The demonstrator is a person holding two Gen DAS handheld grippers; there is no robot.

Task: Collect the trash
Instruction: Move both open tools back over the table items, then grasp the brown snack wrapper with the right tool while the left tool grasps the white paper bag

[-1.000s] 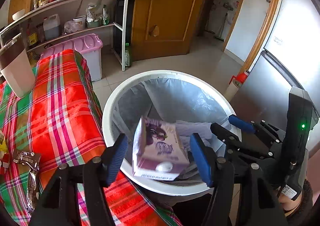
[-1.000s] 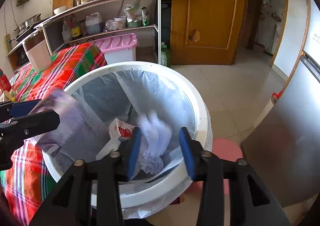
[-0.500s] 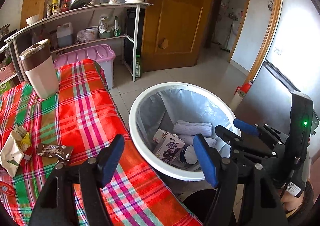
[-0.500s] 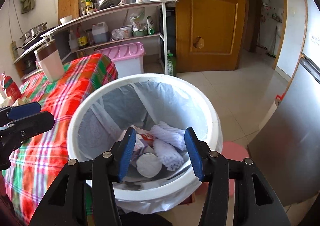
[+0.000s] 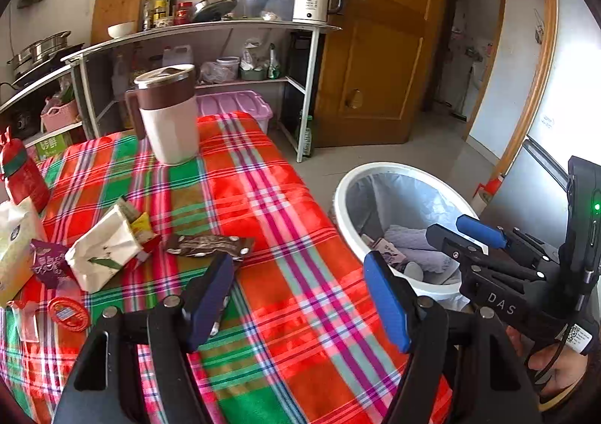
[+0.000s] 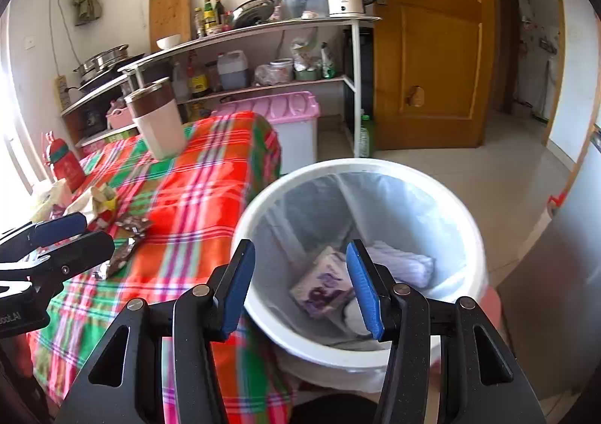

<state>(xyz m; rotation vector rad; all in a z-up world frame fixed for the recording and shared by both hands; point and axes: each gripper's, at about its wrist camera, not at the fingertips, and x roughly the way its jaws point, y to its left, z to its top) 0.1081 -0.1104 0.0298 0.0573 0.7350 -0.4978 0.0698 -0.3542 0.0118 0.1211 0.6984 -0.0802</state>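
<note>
My left gripper (image 5: pixel 300 296) is open and empty above the plaid tablecloth (image 5: pixel 263 198). A brown snack wrapper (image 5: pixel 208 245) lies just beyond its left finger. A crumpled white wrapper (image 5: pixel 105 251) and a round red lid (image 5: pixel 67 313) lie further left. My right gripper (image 6: pixel 300 281) is open and empty over the near rim of the white trash bin (image 6: pixel 477 236). The bin holds a purple carton (image 6: pixel 323 283) and white cloth (image 6: pixel 402 264). The bin also shows in the left wrist view (image 5: pixel 345 198), beside the table's right edge.
A white and brown jug (image 5: pixel 169 112) stands at the table's far end. A red bottle (image 5: pixel 22 176) and a tissue pack (image 5: pixel 11 255) sit at the left. A shelf rack (image 5: pixel 225 33), a pink storage box (image 6: pixel 289 115) and a wooden door (image 6: pixel 432 40) stand behind.
The purple carton dropped from my left gripper into the bin. Both grippers pulled up and back, and the left one swung left over the table. The white cloth settled in the bin.
</note>
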